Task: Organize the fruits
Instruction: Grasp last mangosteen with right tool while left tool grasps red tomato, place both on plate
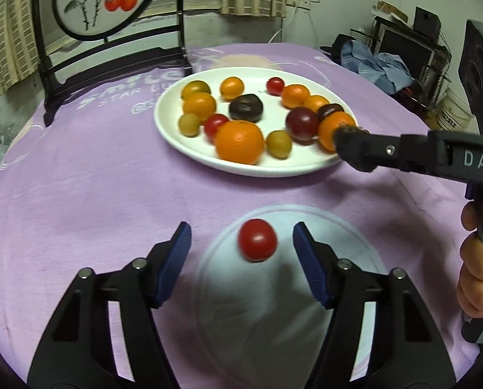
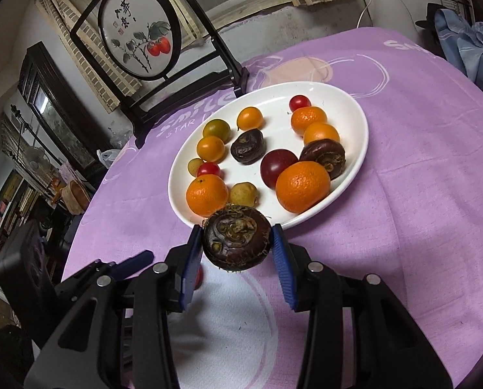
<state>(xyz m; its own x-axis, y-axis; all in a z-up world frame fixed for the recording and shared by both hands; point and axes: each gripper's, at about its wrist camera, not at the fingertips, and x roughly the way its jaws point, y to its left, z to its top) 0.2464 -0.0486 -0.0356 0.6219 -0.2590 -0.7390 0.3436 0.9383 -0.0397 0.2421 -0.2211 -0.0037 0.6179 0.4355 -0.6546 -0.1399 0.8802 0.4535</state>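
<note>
Purple cloth (image 1: 79,194) covers the round table, with a framed persimmon painting (image 2: 137,32) standing at its far edge.

The left gripper (image 1: 241,243) has its blue pads spread either side of a red cherry tomato (image 1: 257,240), neither pad touching it. The tomato looks smeared and sits over a pale circular patch (image 1: 306,227) printed on the cloth; whether it rests there or is dropping cannot be told. That patch seems to serve as the sorting spot for small red fruit.

The right gripper (image 2: 236,243) pinches a dark brown water chestnut (image 2: 236,241) between its 2 pads, root side facing the camera, held just at the near rim of the white plate (image 2: 361,149). In the left wrist view a hand (image 1: 478,278) grips the handle of this tool as it reaches in from the side.

Further out, the plate holds the remaining mix: 2 large oranges, several smaller orange and greenish kumquat-like fruits, 2 more cherry tomatoes, a dark red plum (image 2: 278,167) and 2 more water chestnuts. Since they lie jumbled together, the sorting looks to be at an early stage, each tong handling 1 kind.
</note>
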